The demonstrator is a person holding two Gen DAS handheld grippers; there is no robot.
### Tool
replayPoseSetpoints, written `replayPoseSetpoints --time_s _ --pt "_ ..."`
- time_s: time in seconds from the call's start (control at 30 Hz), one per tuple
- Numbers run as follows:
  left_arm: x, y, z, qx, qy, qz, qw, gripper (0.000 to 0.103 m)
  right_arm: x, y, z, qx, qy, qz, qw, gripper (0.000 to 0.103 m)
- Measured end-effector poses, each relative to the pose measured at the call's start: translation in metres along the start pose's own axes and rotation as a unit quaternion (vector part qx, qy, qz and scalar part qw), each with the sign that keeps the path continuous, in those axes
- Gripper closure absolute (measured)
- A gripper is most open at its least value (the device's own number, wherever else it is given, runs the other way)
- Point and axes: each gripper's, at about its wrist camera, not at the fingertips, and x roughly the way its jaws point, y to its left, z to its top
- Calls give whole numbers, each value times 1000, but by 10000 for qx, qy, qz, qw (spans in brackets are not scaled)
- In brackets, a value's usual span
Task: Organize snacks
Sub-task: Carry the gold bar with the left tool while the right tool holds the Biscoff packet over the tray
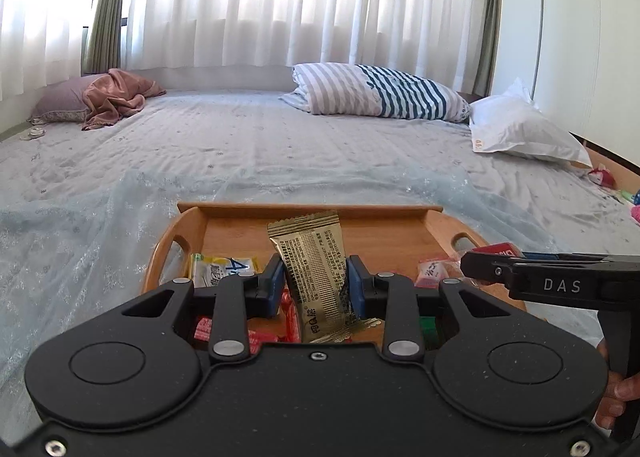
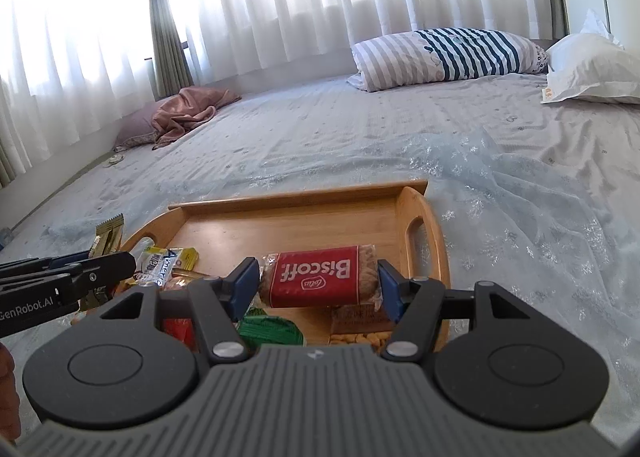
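Gold sachet [image 1: 316, 277]: clamped upright in left gripper [image 1: 314, 285], frame centre | Biscoff pack [image 2: 318, 277]: clamped crosswise in right gripper [image 2: 318, 283] | both above wooden tray [image 2: 424, 225], right-hand pack nearer its handle.

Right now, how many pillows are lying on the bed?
3. A purple pillow at far left under a pink cloth, a striped pillow at the far middle, and a white pillow at right. No others show.
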Motion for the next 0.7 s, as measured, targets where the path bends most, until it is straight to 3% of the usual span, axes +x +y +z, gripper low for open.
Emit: replayPoseSetpoints --time_s 0.3,0.7 --pt "59 5 18 8 176 34 9998 72 46 1 19 -123 176 99 9997 38" --pt "134 25 19 -120 807 -171 9965 72 101 18 28 -455 504 333 9971 37"
